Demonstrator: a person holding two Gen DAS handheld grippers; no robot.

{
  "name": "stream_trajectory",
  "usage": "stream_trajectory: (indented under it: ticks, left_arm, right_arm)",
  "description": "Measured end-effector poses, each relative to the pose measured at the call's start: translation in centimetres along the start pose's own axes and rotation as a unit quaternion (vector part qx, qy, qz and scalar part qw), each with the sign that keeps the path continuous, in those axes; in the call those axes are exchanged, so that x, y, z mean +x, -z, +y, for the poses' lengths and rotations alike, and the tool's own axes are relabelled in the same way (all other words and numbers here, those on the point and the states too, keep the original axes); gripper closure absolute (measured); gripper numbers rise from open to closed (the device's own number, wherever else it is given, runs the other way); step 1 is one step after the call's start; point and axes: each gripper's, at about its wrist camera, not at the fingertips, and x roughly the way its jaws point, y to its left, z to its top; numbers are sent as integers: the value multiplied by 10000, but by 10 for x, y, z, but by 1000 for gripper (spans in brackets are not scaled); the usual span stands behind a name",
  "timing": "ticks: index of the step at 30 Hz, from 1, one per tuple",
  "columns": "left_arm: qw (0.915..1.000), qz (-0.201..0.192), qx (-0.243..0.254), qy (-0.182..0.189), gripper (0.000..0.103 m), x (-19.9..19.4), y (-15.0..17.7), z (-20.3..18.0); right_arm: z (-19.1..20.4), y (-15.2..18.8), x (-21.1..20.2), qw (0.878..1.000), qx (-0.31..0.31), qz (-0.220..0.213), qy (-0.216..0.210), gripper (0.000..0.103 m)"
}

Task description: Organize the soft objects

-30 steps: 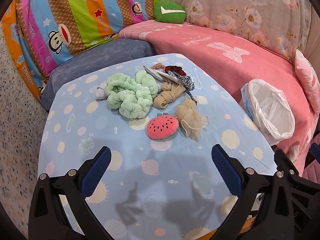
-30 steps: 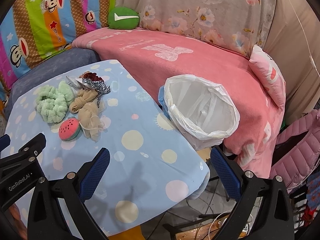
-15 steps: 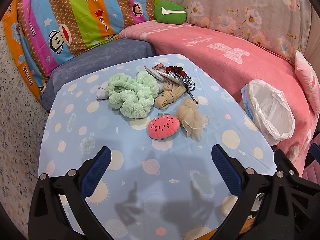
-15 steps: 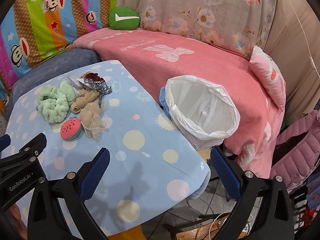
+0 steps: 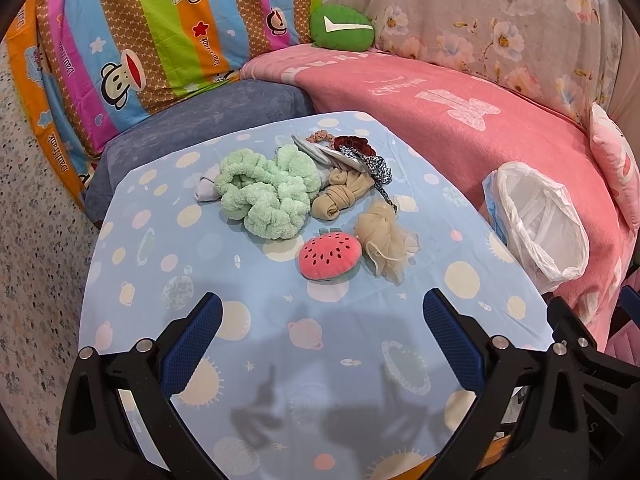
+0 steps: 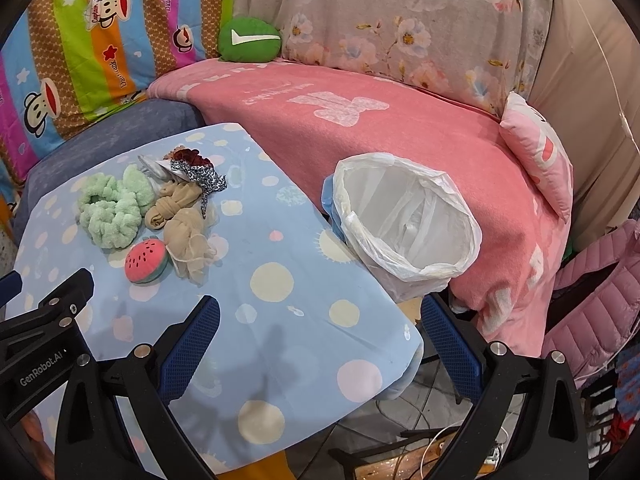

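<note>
Left wrist: fluffy mint-green scrunchies (image 5: pixel 264 196), loosely heaped.

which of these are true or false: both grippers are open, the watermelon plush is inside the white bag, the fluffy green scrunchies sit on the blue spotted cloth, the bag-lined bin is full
1. Both the left gripper and right gripper are open: true.
2. The pink watermelon plush is inside the white plastic bag: false, it lies on the table.
3. The fluffy green scrunchies sit on the blue spotted cloth: true.
4. The bag-lined bin is full: false, it looks empty.
</note>
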Motion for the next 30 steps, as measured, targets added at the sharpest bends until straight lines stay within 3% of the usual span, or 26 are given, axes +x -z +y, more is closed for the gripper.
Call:
stream_trajectory:
  ticks: [30]
  left_arm:
    - [10000,14,40,15,7,7,-4,8]
  right_arm:
    - [2,-5,4,10000,0,-6,-10,7]
